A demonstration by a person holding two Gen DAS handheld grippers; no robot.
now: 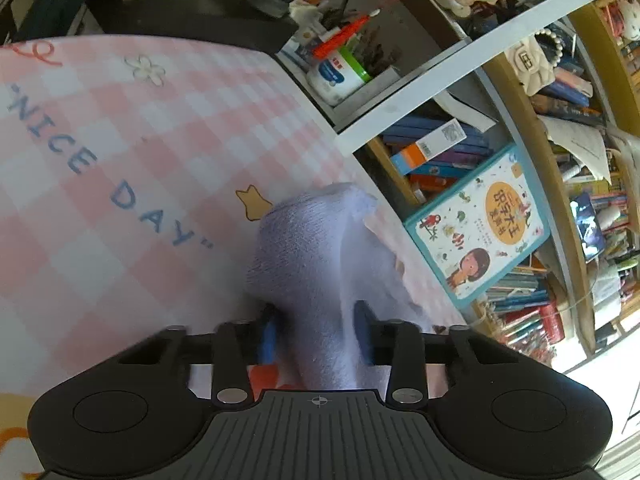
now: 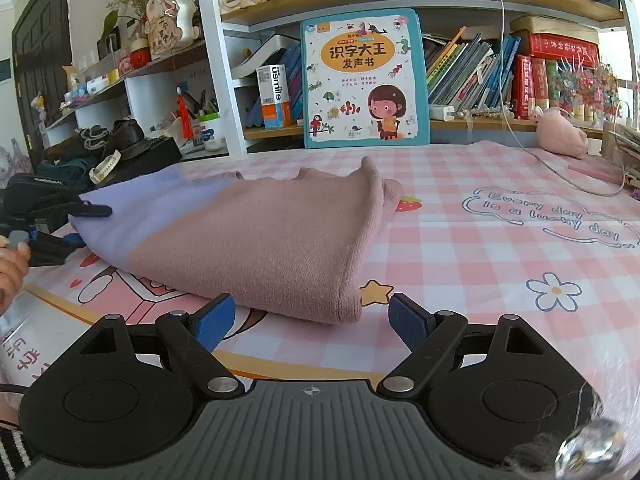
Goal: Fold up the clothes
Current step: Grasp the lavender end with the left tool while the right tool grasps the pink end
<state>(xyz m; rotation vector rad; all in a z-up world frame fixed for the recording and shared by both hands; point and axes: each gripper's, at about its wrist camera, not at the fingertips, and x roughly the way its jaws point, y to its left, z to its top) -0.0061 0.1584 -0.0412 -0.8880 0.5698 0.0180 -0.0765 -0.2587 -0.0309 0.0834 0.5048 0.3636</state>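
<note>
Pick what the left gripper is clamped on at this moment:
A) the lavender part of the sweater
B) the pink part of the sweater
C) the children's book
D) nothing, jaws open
A: the left gripper has its jaws shut on the lavender part of the sweater; the right gripper is open.

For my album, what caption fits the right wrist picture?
Open right claw faces a folded pink sweater on the checkered tablecloth.

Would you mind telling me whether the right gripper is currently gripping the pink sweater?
No, the right gripper is open, its blue pads apart and empty, just short of the pink sweater.
</note>
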